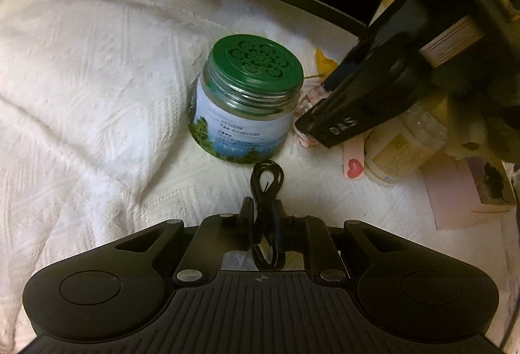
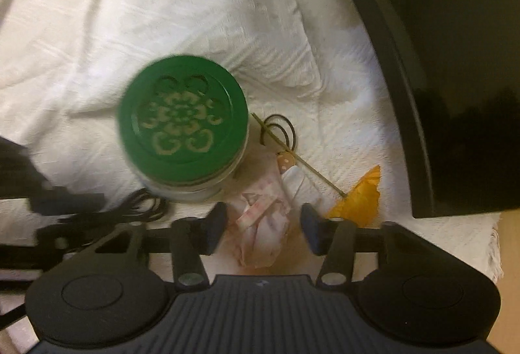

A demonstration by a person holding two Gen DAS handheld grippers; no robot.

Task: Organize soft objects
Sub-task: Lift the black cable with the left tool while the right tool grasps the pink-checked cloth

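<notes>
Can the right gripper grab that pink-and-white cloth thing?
Probably yes. The right gripper is open, and the pink-and-white cloth bundle already lies between its fingers. The green-lidded jar stands just to the left, not in the way.

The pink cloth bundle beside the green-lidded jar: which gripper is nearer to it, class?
Right. The right gripper is open with the pink cloth bundle between its fingers; the left gripper, shut on a black cable, sits across the jar.

The right gripper (image 1: pixel 320 131) bears "DAS"; the jar (image 1: pixel 240 123) label's print is illegible.
</notes>
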